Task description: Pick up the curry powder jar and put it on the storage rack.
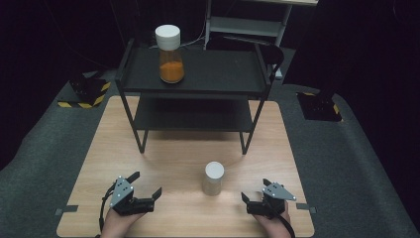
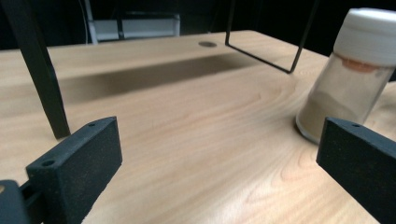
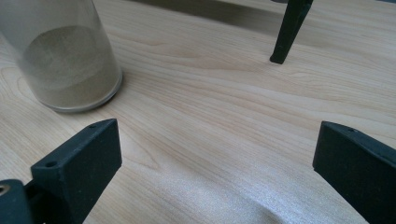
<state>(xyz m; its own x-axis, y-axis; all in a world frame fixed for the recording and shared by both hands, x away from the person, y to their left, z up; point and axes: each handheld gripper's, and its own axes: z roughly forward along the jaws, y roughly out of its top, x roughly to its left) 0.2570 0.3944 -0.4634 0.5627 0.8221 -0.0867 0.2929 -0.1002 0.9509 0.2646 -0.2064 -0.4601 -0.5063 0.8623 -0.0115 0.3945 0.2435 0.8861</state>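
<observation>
Resting low at the near edge of the wooden table (image 1: 173, 210), both claws spread wide and empty: left gripper (image 1: 146, 183) on the near left, right gripper (image 1: 254, 190) on the near right. Between them, upright on the bare wood and somewhat closer to the right gripper, a white-lidded jar of beige powder (image 1: 213, 179). Touched by neither claw, judging from the gap in the right gripper view, with the jar (image 3: 65, 60) off to that claw's left, not between its jaws.

Likely trouble from here:

- Tipping the jar by coming in off-centre and striking the glass with one jaw before the other. Tall and narrow-footed (and seemingly only part full, by the powder line in the left gripper view (image 2: 345, 84)), so easy to topple with a sideways nudge.
- Slipping on smooth glass through pinching too high, near the lid, or too lightly.
- Clipping the black shelf rack (image 1: 198, 91) on any carry toward it: thin front leg (image 3: 289, 28) close ahead of the right gripper, raised rim on the top tier.
- Knocking the orange-powder jar (image 1: 171, 54), already up on the top tier toward its left, by setting down too close beside it.
- Snagging a trailing cable on the table edge during a long reach.
</observation>
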